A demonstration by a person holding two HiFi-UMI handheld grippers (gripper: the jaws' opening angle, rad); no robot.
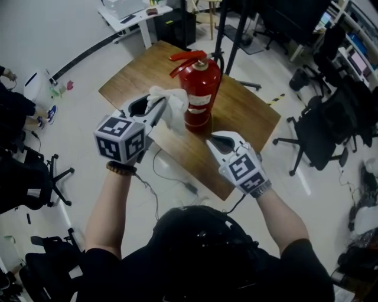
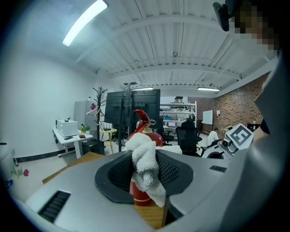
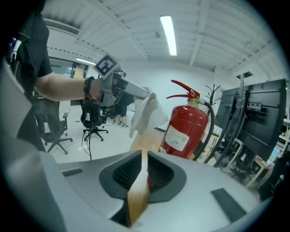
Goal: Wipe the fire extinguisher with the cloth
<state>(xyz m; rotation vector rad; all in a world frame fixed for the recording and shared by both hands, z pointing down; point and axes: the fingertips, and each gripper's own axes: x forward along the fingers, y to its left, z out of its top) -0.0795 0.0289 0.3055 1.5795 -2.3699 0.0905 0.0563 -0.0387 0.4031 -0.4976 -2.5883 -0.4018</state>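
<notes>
A red fire extinguisher [image 1: 201, 88] [image 3: 186, 131] stands upright on the wooden table [image 1: 251, 115]. My left gripper [image 1: 159, 107] [image 2: 144, 156] is shut on a white cloth [image 1: 172, 105] [image 2: 144, 165]. The cloth is bunched between the jaws and held at the extinguisher's left side, near its upper body. Behind the cloth, the left gripper view shows the extinguisher [image 2: 152, 135] close ahead. My right gripper [image 1: 221, 141] [image 3: 142, 163] hovers over the table just in front of the extinguisher's base. Its jaws stand a narrow slit apart, with only tabletop showing through. In the right gripper view the cloth [image 3: 144, 113] hangs beside the red cylinder.
The table stands alone on a light floor with cables [image 1: 171, 177] under its near edge. Black office chairs [image 1: 322, 133] are at the right and another [image 1: 35, 177] at the left. A white desk [image 1: 133, 17] sits at the back left, and a dark stand pole [image 1: 227, 32] rises behind the extinguisher.
</notes>
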